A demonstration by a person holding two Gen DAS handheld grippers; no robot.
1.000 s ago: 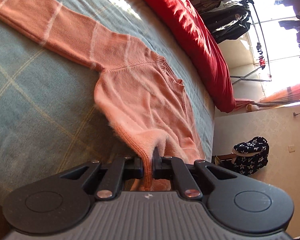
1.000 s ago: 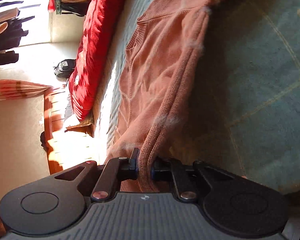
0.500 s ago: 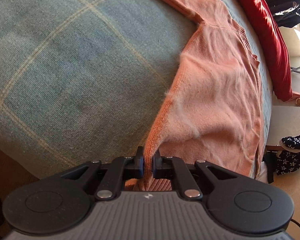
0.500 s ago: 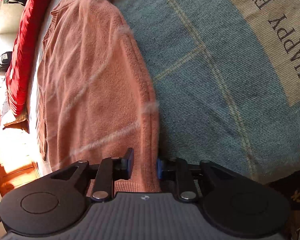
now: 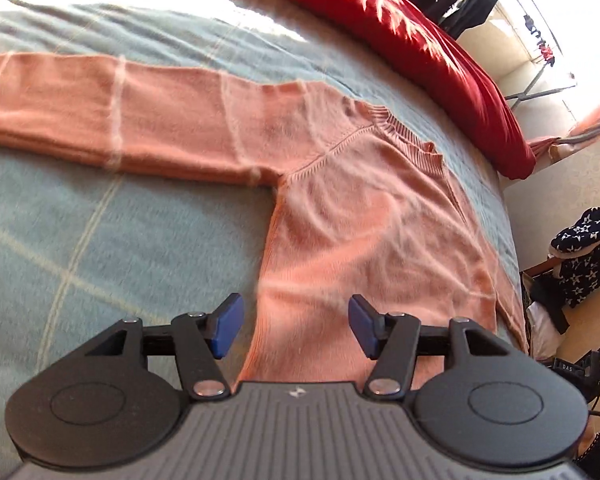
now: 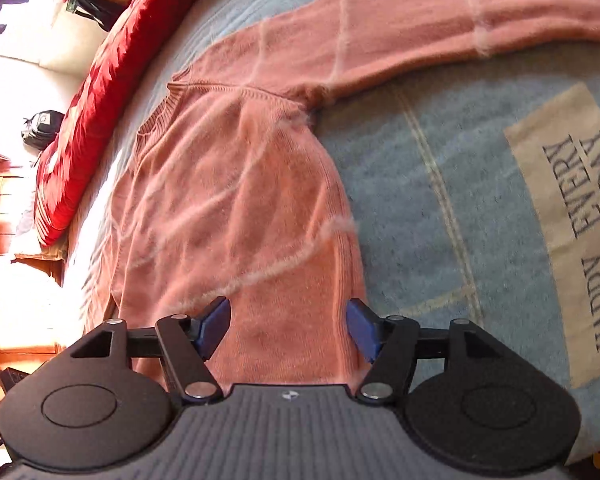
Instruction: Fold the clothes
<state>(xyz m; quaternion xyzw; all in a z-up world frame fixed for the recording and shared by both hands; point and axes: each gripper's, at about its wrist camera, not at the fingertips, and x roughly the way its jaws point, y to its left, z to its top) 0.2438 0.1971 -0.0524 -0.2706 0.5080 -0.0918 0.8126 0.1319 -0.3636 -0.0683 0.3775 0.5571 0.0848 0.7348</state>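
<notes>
The bed (image 5: 100, 248) wears a blue-grey cover crossed by pale yellow grid lines; in the right wrist view a tan patch (image 6: 572, 216) printed "HAPPY EVERY DAY" lies on it, well to the right of the fingers. Spread flat on the cover is a salmon-pink sweater (image 5: 360, 232) with thin pale stripes — its lower body runs ahead of and between the fingers in both views, each sleeve stretched sideways far beyond them, the ribbed neck at the far end. Past the neck, along the bed's far edge, lies a red quilt (image 5: 420, 36) — sunlit and rumpled.
</notes>
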